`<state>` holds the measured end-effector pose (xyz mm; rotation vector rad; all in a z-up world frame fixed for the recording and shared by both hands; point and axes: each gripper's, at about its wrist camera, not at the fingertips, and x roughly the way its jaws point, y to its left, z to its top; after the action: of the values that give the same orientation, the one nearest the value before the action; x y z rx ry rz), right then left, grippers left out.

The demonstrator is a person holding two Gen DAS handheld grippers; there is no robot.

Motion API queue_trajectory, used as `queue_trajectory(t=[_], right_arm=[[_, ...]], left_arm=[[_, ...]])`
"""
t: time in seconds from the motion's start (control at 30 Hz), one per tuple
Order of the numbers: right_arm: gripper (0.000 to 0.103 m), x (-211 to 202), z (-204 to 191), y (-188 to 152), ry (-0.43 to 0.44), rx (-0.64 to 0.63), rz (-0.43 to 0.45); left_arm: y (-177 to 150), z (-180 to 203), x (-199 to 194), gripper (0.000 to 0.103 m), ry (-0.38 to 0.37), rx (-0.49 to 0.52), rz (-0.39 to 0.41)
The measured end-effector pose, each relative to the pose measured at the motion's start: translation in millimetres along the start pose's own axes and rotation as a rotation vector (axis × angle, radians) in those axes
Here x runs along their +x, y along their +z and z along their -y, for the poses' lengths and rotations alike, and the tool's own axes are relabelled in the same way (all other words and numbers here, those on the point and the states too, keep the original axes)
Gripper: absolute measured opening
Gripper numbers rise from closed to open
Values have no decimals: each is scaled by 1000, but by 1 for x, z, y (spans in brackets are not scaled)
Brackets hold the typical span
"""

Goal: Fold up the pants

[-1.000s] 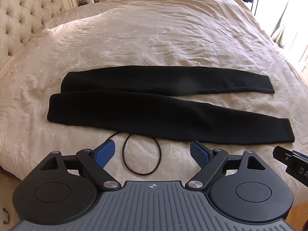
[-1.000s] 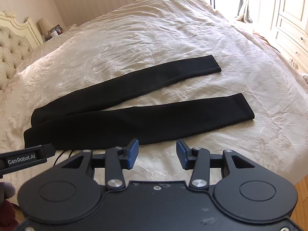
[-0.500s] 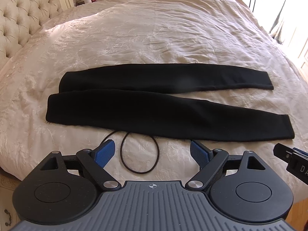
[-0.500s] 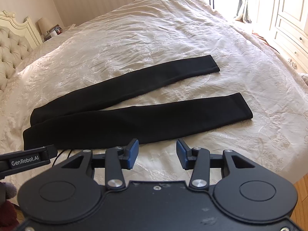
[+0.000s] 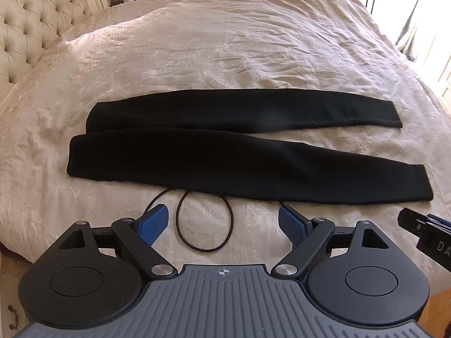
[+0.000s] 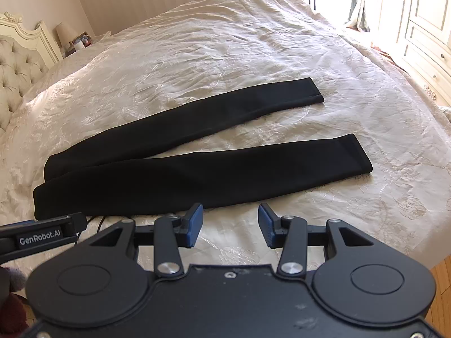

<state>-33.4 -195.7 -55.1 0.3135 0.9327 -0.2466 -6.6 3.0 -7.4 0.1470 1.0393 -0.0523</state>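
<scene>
Black knit pants (image 5: 214, 146) lie flat on the cream embroidered bedspread (image 5: 225, 42) of the bed, waist end at 9 o'clock, two legs running out toward 3 o'clock and splaying apart toward the cuffs. The near leg overlaps the far one at the waist end.

Left gripper (image 5: 222, 222): spread wide, nothing between the blue pads, hovering off the near edge of the pants at 6 o'clock. A thin black cord loop (image 5: 204, 221), possibly a drawstring, lies on the bedspread between its fingers and runs in under the near hem.

Right gripper (image 6: 230, 225): partly spread, empty, hovering just short of the near leg around mid-length.

Handling, judged: fabric looks soft, light and limp, with no stiffness; it will drape and drag on the bedspread and not slide as one piece. Best holds appear to be the waist corner at 9 o'clock for the left and the near cuff (image 6: 358, 155) at 3 o'clock for the right, pinching both layers at the hem. The cord could snag.

Room: open bedspread beyond the far leg toward 12 o'clock, ample for laying one leg over. The bed's near edge is close under both grippers; tufted headboard (image 5: 31, 19) stands well off at 10 o'clock.
</scene>
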Motion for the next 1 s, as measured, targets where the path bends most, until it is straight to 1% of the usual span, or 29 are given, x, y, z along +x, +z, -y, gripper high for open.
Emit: queue_trajectory(t=[0.87, 1.0], right_arm=[[46, 6, -2, 2, 1, -14, -18], [46, 8, -3, 3, -2, -22, -32]], left_arm=[[0, -1, 4, 86, 18, -12, -29], [-1, -3, 6, 86, 21, -14, -37]])
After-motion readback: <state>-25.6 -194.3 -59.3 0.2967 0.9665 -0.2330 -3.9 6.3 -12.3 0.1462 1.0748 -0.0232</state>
